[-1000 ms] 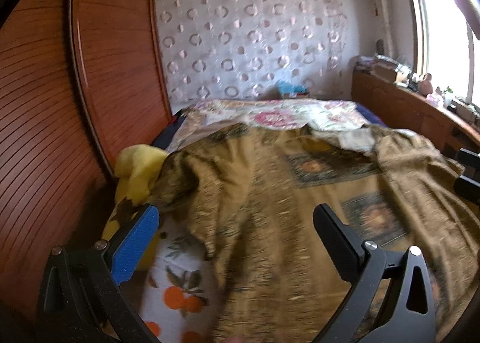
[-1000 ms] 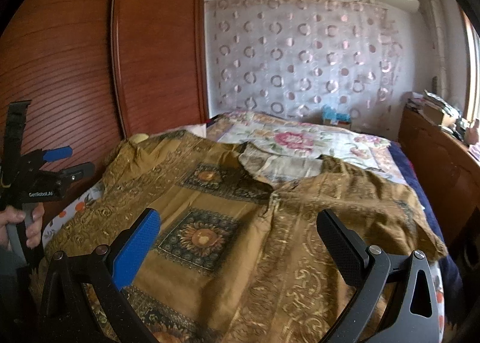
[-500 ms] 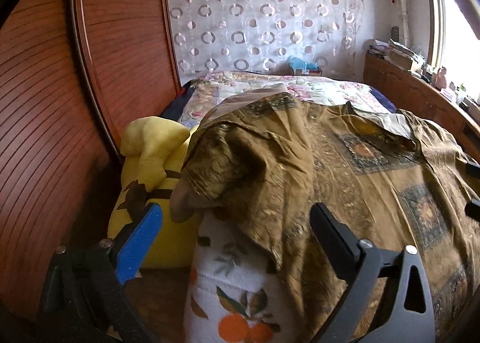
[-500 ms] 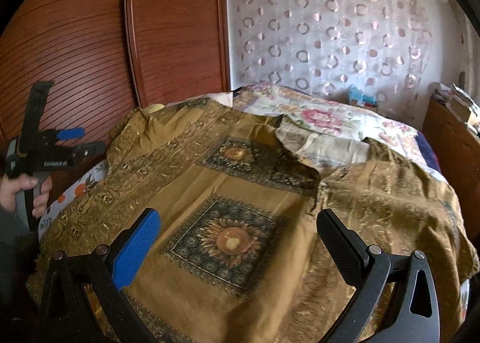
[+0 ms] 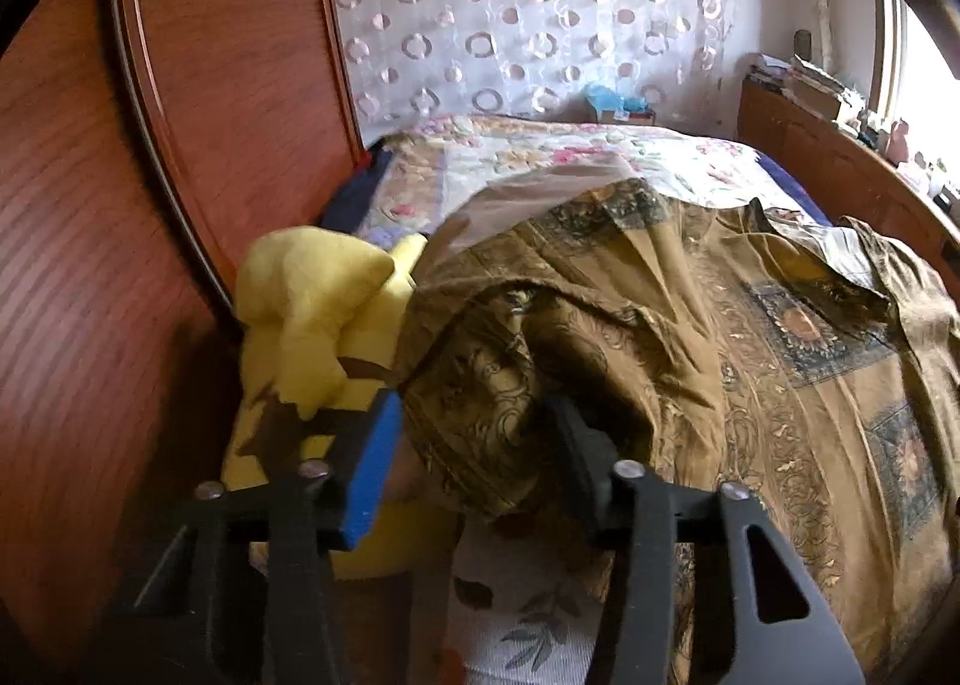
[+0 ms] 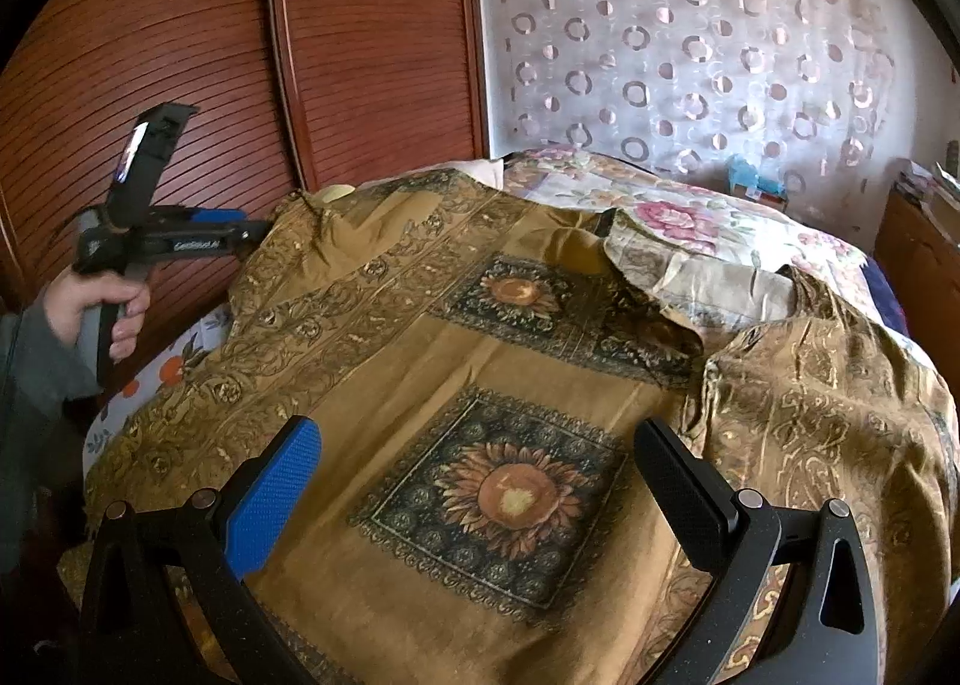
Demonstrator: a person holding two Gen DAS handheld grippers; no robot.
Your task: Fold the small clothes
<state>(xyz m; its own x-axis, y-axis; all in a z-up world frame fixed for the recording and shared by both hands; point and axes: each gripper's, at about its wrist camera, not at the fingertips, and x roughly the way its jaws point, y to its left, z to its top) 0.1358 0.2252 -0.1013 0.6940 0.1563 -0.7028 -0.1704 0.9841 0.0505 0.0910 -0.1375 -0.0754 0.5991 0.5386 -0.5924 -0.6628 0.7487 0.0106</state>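
Note:
A brown-gold patterned shirt (image 6: 480,361) with sunflower squares lies spread on the bed; it also shows in the left wrist view (image 5: 750,385). Its left sleeve (image 5: 480,403) hangs bunched over the bed's left edge. My left gripper (image 5: 474,433) has its jaws around that sleeve end, partly closed, cloth between the blue pad and the black finger; from the right wrist view it (image 6: 240,232) is at the shirt's left shoulder. My right gripper (image 6: 474,481) is open and empty, hovering above the shirt's lower front.
A yellow plush toy (image 5: 318,313) lies at the bed's left edge against the wooden wardrobe doors (image 6: 210,55). A floral quilt (image 6: 690,211) covers the far bed. An orange-print sheet (image 5: 528,625) shows below the sleeve. A wooden sideboard (image 5: 840,169) runs along the right.
My left gripper moved left and down to the sleeve end and narrowed its jaws around it. My right gripper moved lower and closer over the shirt front, still open.

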